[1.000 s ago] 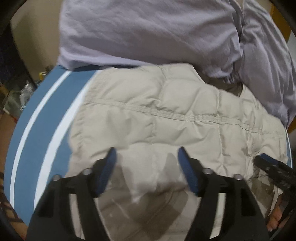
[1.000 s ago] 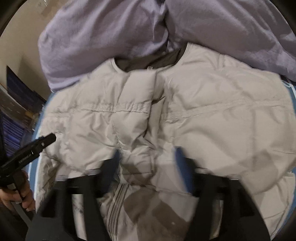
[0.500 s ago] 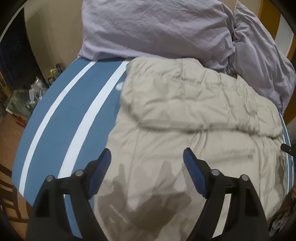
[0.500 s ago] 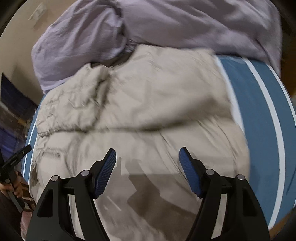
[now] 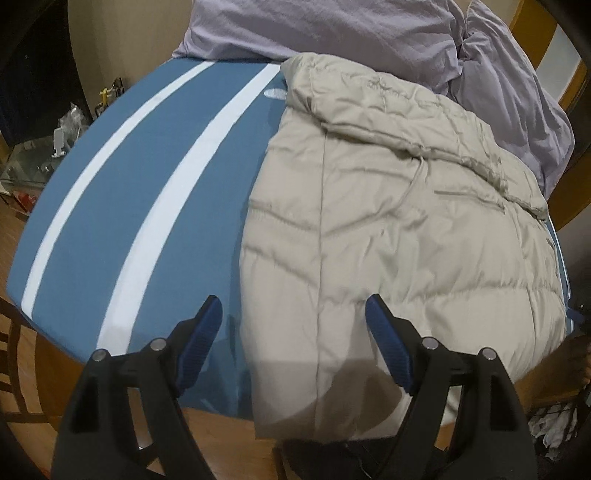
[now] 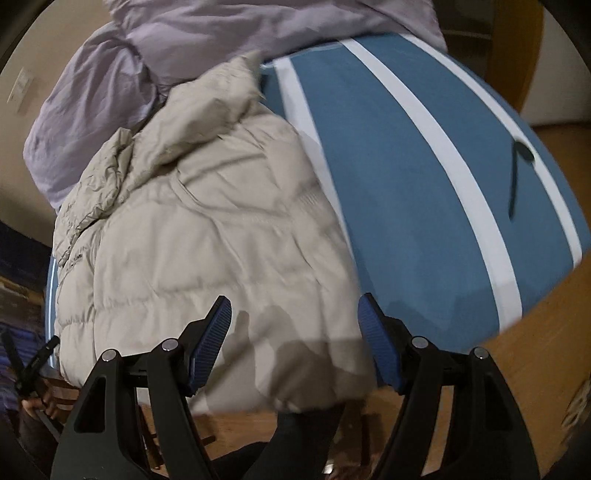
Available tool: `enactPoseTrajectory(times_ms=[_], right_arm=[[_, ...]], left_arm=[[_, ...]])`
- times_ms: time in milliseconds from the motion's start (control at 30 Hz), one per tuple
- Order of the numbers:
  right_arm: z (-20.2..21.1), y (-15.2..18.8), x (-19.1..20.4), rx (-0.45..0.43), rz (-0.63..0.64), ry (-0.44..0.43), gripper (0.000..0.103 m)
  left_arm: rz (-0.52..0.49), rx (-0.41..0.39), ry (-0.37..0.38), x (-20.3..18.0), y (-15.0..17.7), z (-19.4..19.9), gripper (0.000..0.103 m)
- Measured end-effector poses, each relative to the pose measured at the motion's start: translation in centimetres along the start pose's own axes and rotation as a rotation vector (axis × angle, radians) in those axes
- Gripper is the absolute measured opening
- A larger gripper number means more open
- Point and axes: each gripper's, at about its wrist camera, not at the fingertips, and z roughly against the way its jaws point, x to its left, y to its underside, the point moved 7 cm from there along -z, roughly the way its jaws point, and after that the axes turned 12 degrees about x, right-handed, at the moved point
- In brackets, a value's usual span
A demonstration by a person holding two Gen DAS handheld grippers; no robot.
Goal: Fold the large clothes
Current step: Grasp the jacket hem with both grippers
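A beige quilted puffer jacket (image 5: 399, 229) lies on a blue bed cover with white stripes (image 5: 147, 177), its top part folded down over the body and its hem hanging over the near edge. It also shows in the right wrist view (image 6: 207, 251). My left gripper (image 5: 293, 343) is open and empty, above the jacket's near left corner. My right gripper (image 6: 295, 339) is open and empty, above the jacket's near right hem. The left gripper shows at the far left of the right wrist view (image 6: 33, 369).
A crumpled lavender duvet (image 5: 369, 33) lies piled behind the jacket, also in the right wrist view (image 6: 155, 55). Wooden floor (image 6: 517, 350) runs below the bed's near edge. Clutter (image 5: 66, 133) stands left of the bed. A dark thin object (image 6: 517, 173) lies on the cover at right.
Both grippers have pulled back from the jacket toward the bed's near edge and apart. The jacket's top part now lies folded down over its body.
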Motion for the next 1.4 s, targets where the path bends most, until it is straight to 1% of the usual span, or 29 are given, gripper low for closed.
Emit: enactPoseTrajectory(times_ms=[133,300,400,533,600,633,667,700,733,800,900,933,1000,1067,1100,1200,1300,1400], right_arm=[[-0.8,1.4,-0.9,0.019,-0.028,-0.043,0.073],[-1.9,2.0,-0.8,0.036,-0.013,-0.039,0.072],[-2.3,2.1,-1.3,0.038,-0.030,-0.038,0.071],[-2.0,2.0,-2.3,0.006,-0.070,-0.018,0.071],[-1.9,2.1,-2.7,-0.004,-0.079,-0.030,0.070],[-1.9,2.1,-2.7,-0.004,-0.074,-0.032,0.069],[-1.9,2.1,-2.6,-0.003,-0.062,-0.039,0.062],[-2.0,2.3,-2.3,0.005,-0.051,-0.063,0.053],[-2.0,2.3,-2.1,0.008,-0.048,-0.071,0.050],[-2.1,2.5,-1.9,0.009,-0.042,-0.091,0.042],[-2.2,2.7,-1.7,0.009,-0.042,-0.121,0.035],[-2.2,2.8,-1.7,0.009,-0.040,-0.131,0.034],[-2.1,2.9,-1.6,0.011,-0.036,-0.153,0.025],[-2.0,2.9,-1.4,0.006,-0.031,-0.164,0.020],[-2.0,2.9,-1.3,0.001,-0.027,-0.167,0.017],[-1.7,2.9,-1.0,-0.013,-0.016,-0.161,0.014],[-1.2,2.8,-0.8,-0.032,-0.009,-0.157,0.012],[-0.3,2.7,-0.6,-0.062,0.002,-0.161,0.011]], left_arm=[[0.019,0.013,0.020,0.3,0.8,-0.6,0.080],[0.041,0.023,0.053,0.6,1.4,-1.1,0.080],[0.053,0.019,0.065,0.6,1.8,-1.1,0.080],[0.056,0.012,0.066,0.5,2.1,-1.0,0.080],[0.061,0.010,0.067,0.6,2.2,-1.0,0.080],[0.063,0.009,0.066,0.6,2.3,-1.0,0.080],[0.066,0.008,0.064,0.5,2.3,-1.0,0.079],[0.066,0.006,0.064,0.5,2.3,-1.0,0.076],[0.065,0.005,0.066,0.4,2.3,-1.0,0.074],[0.057,0.002,0.079,0.0,2.4,-0.9,0.063],[0.059,0.004,0.097,-0.5,2.4,-0.9,0.054],[0.061,0.003,0.099,-0.6,2.5,-1.0,0.053],[0.064,0.002,0.102,-0.7,2.5,-1.0,0.047],[0.065,-0.001,0.113,-0.9,2.6,-0.9,0.041],[0.064,-0.004,0.114,-1.0,2.6,-0.9,0.036],[0.047,-0.015,0.107,-1.4,2.6,-0.5,0.025],[0.041,-0.021,0.091,-1.6,2.4,-0.1,0.019],[0.040,-0.029,0.082,-1.7,2.3,0.5,0.016]])
